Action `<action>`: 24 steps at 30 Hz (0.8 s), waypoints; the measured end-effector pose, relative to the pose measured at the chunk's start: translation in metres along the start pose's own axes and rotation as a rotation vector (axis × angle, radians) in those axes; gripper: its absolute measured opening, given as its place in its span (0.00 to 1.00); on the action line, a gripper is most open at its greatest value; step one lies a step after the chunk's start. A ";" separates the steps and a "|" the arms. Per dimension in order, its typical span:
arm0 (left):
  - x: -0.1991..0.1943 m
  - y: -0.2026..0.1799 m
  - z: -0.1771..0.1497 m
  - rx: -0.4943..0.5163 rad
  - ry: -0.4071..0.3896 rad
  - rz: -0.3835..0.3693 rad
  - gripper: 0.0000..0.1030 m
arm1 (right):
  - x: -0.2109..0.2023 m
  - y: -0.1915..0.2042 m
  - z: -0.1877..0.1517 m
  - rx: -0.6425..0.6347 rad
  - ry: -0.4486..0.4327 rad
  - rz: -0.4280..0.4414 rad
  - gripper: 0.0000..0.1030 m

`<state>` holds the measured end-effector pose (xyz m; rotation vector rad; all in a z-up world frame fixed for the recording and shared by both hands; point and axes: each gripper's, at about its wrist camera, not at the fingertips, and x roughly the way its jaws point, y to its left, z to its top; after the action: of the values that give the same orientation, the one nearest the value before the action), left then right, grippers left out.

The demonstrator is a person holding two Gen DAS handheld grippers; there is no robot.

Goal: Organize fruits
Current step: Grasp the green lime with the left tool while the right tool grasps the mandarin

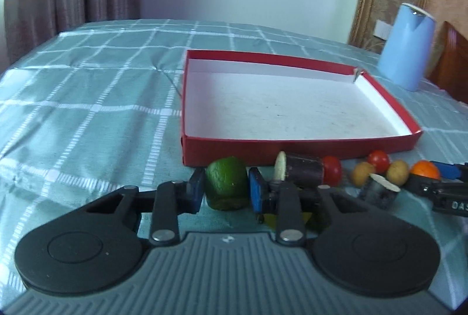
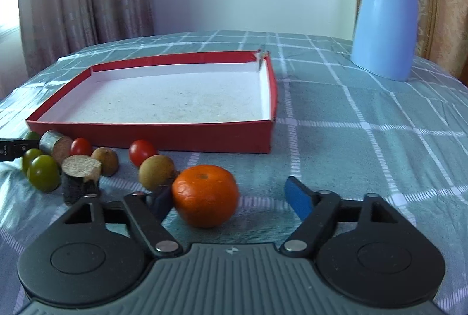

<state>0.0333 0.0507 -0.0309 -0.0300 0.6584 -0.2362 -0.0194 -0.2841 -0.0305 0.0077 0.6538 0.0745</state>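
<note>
Left gripper [image 1: 225,187] clamps a green fruit [image 1: 226,186] (dull, bumpy skin).

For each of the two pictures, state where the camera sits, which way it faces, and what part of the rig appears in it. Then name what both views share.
Left wrist view: sits on the left gripper, looking forward and slightly down across the table; its fingers clamp a green fruit.
Right wrist view: sits on the right gripper, same heading; its fingers stand around the orange, the right pad clear of it.
Shared: red box, blue jug, checked tablecloth, the row of fruit.
</note>
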 end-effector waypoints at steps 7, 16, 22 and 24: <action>-0.008 0.001 -0.001 -0.021 -0.020 -0.010 0.28 | -0.004 0.000 -0.001 0.000 -0.021 0.075 0.40; -0.034 -0.011 0.006 0.052 -0.127 -0.004 0.28 | -0.020 -0.006 0.000 0.011 -0.117 0.088 0.40; -0.023 -0.017 0.026 0.058 -0.153 0.008 0.28 | -0.028 -0.003 0.023 -0.024 -0.211 0.041 0.40; -0.013 -0.018 0.033 0.051 -0.147 0.013 0.28 | -0.021 -0.001 0.036 -0.034 -0.220 0.022 0.40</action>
<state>0.0398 0.0342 0.0049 0.0053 0.5058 -0.2357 -0.0141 -0.2858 0.0107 -0.0100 0.4329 0.1043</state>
